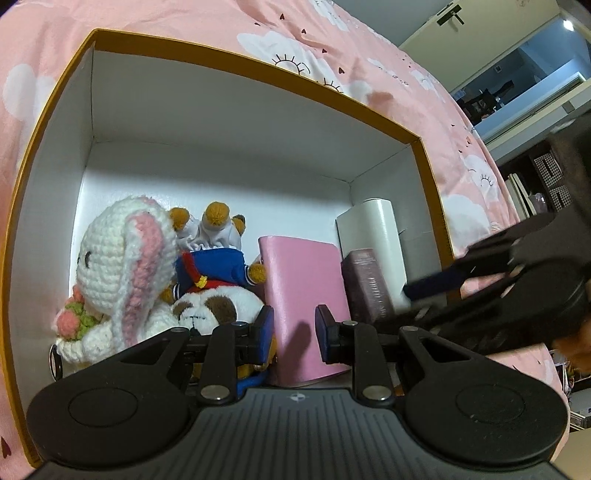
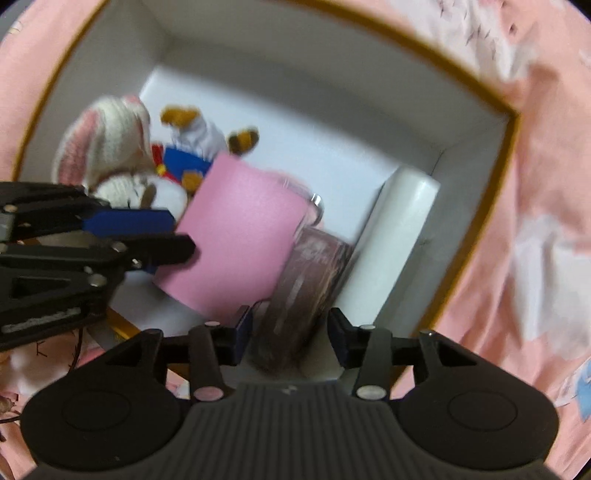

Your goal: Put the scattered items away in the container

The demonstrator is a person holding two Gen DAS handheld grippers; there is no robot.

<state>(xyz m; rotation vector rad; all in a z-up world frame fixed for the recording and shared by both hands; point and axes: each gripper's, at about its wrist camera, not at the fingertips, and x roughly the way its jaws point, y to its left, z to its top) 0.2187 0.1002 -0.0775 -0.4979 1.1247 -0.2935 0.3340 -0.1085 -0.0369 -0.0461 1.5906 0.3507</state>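
Left gripper (image 1: 293, 325), jaws narrow and clamping nothing visible, hangs over the near edge of the container (image 1: 258, 62), just in front of the standing pink case (image 1: 303, 280). A nudge from it could tip the case leftward onto the toys. Right gripper (image 2: 291, 332), jaws moderately wide, straddles the top of the mauve box (image 1: 365, 284) without clearly pressing it, though blur hides the contact. If it catches the box while withdrawing, the box could fall or be dragged out, and the two tools stand close enough to collide. The contents run from the left wall to the right wall: a crocheted rabbit (image 1: 122, 266), an upturned plush in a blue sailor top (image 1: 210, 266), the pink case, the mauve box, and a white carton (image 1: 373, 229) near the far right corner. The container is white inside with an orange rim and sits on pink bedding (image 1: 184, 22).
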